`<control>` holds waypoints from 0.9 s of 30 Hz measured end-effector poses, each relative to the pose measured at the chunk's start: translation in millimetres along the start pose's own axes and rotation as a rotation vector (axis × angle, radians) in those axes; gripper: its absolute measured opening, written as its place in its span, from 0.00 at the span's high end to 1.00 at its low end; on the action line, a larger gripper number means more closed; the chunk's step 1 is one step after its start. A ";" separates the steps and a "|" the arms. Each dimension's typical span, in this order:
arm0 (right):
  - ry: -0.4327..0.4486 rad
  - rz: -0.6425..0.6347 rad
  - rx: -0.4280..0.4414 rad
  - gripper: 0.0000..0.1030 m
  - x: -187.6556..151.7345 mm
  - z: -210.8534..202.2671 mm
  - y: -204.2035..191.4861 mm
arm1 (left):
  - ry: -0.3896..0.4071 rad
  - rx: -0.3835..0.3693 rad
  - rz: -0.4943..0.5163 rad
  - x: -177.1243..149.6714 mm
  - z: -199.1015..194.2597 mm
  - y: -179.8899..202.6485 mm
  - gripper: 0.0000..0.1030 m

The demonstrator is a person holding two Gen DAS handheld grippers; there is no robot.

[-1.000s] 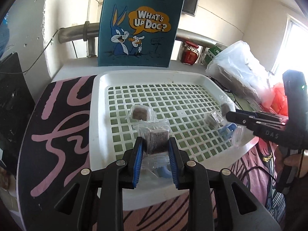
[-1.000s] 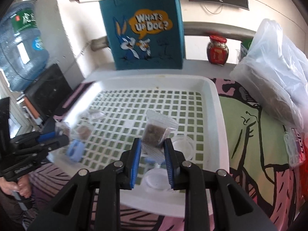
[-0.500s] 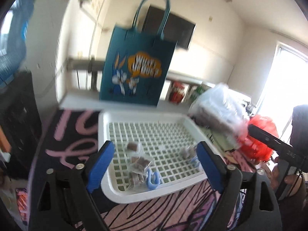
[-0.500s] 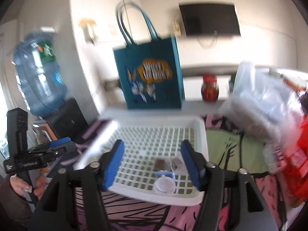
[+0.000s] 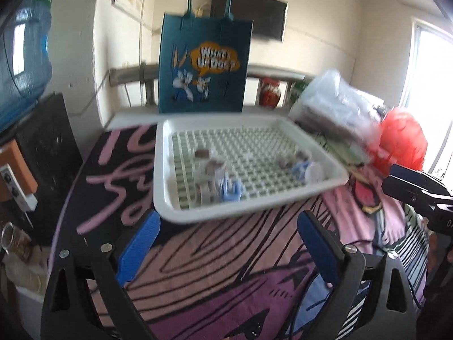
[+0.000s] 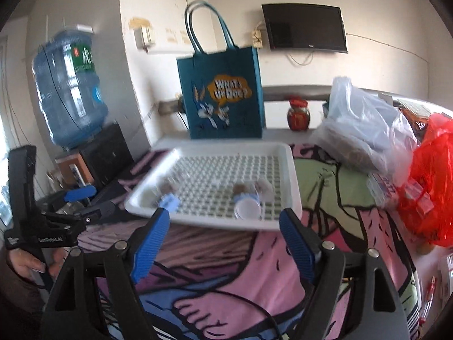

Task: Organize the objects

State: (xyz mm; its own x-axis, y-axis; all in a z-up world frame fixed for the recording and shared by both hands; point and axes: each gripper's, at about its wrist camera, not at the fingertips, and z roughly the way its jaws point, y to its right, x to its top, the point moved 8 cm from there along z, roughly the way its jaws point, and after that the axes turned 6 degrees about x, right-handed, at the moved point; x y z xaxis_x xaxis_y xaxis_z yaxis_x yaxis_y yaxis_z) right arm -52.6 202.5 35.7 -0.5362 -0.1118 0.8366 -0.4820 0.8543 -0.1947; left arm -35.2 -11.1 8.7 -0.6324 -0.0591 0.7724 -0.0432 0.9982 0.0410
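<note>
Both tongs are opening with nothing between their blue pads: our left tongs (image 5: 226, 243) and our right tongs (image 6: 225, 238) hang short of the white tray (image 5: 181, 212), above the patterned cloth (image 5: 226, 269). We see the wrapped brown snack packets (image 5: 211, 167) lying loose on the tray's grid (blurred here), with a blue clip (image 5: 230, 189) near its front edge and a small white lid (image 6: 247, 208) toward the right. Behind the tray stands a teal tote bag (image 6: 226, 99).
</note>
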 end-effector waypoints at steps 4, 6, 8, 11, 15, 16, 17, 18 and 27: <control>-0.069 -0.006 -0.036 0.22 -22.9 27.5 5.3 | -0.071 0.029 0.007 -18.5 21.5 4.7 0.05; -0.103 -0.008 -0.048 0.22 -33.6 39.1 7.6 | -0.095 0.035 0.012 -25.4 28.7 7.1 0.05; -0.136 -0.023 -0.063 0.22 -42.5 51.5 8.8 | -0.109 0.039 0.014 -29.0 33.2 9.1 0.05; -0.184 -0.030 -0.093 0.22 -52.4 65.6 14.5 | -0.124 0.056 0.023 -31.6 40.0 9.7 0.05; -0.220 -0.029 -0.125 0.22 -60.6 75.9 22.6 | -0.148 0.074 0.031 -34.6 49.7 11.8 0.05; -0.230 -0.028 -0.131 0.22 -62.1 77.7 24.2 | -0.155 0.076 0.037 -35.7 51.6 13.0 0.05; -0.244 -0.025 -0.136 0.22 -63.6 79.9 25.5 | -0.165 0.074 0.044 -36.7 53.5 14.4 0.05; -0.255 -0.023 -0.138 0.22 -64.7 82.0 26.3 | -0.174 0.071 0.053 -37.6 55.1 16.2 0.05; -0.335 0.006 -0.171 0.22 -75.4 92.8 33.5 | -0.245 0.101 0.091 -46.3 66.4 21.3 0.04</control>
State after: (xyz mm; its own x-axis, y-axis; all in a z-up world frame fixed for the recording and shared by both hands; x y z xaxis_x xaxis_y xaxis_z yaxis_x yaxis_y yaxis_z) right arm -92.6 192.4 -81.4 -0.7491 -0.2426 0.6165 -0.3710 0.9246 -0.0870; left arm -58.2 12.4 -68.2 -0.8050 0.0188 0.5930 -0.0467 0.9944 -0.0949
